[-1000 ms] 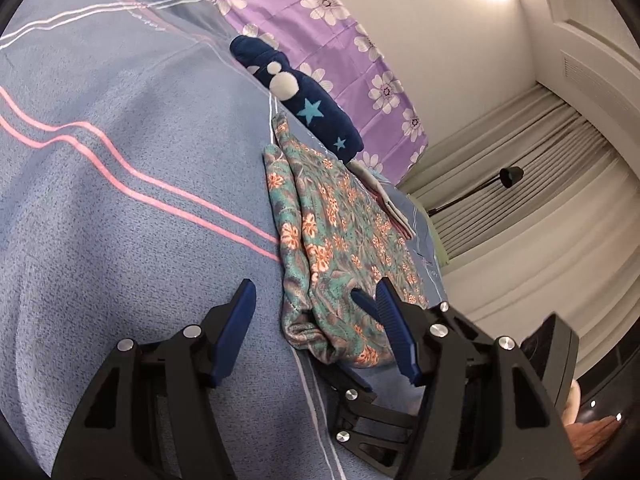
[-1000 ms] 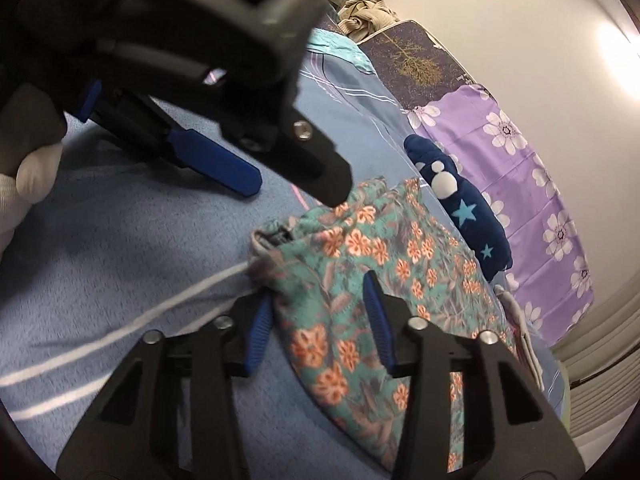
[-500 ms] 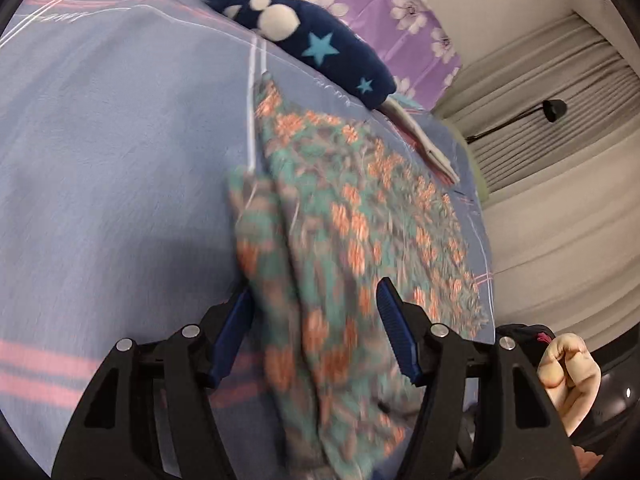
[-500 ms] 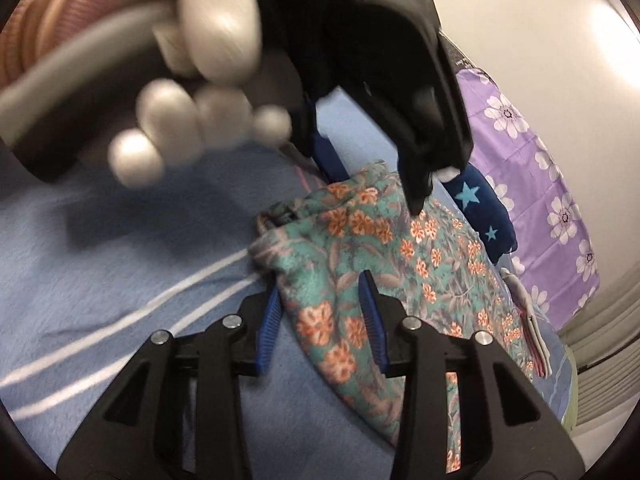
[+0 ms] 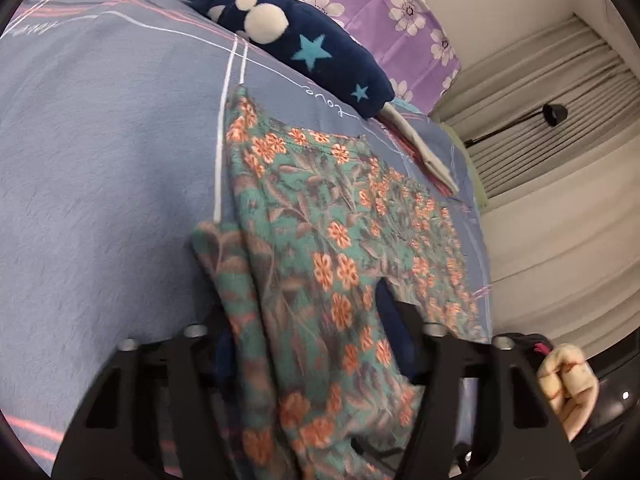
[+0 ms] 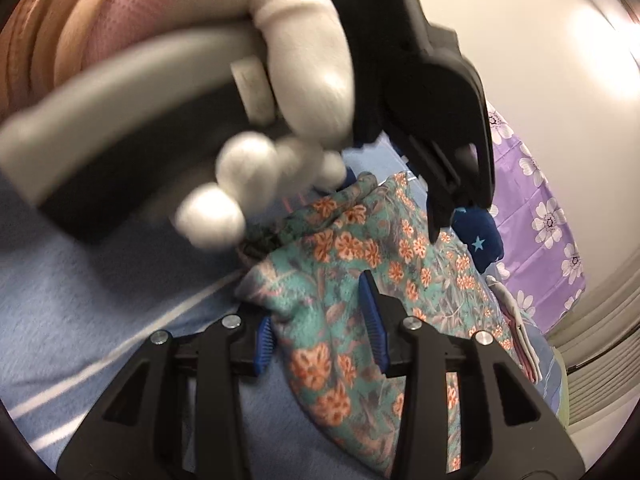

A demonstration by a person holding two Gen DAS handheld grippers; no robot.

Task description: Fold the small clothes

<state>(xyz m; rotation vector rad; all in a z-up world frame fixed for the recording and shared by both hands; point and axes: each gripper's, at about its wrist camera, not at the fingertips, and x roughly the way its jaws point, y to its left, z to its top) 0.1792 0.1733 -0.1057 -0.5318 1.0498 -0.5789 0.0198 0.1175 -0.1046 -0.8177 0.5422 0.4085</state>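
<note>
Lifting teal floral-print cotton garment (image 5: pixel 320 240) off blue striped bed sheet (image 5: pixel 100 160): left gripper (image 5: pixel 308 344) fingers straddle bunched edge, grip unclear; right gripper (image 6: pixel 320 320) fingers part-closed around corner, pinch uncertain. Cloth light, limp, slippery; hold hems.

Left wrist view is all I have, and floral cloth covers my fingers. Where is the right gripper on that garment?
Observer: The right gripper straddles the floral garment at the end nearest its camera, one blue pad on each side.
Operator: Is the cloth pinched there?
Observer: No. The pads stand wide apart with loose fabric between them.
Operator: How does my left gripper look from outside?
Observer: The left gripper hangs just above the garment, held by a white-gloved hand, with a bunched corner of cloth below that hand.
</note>
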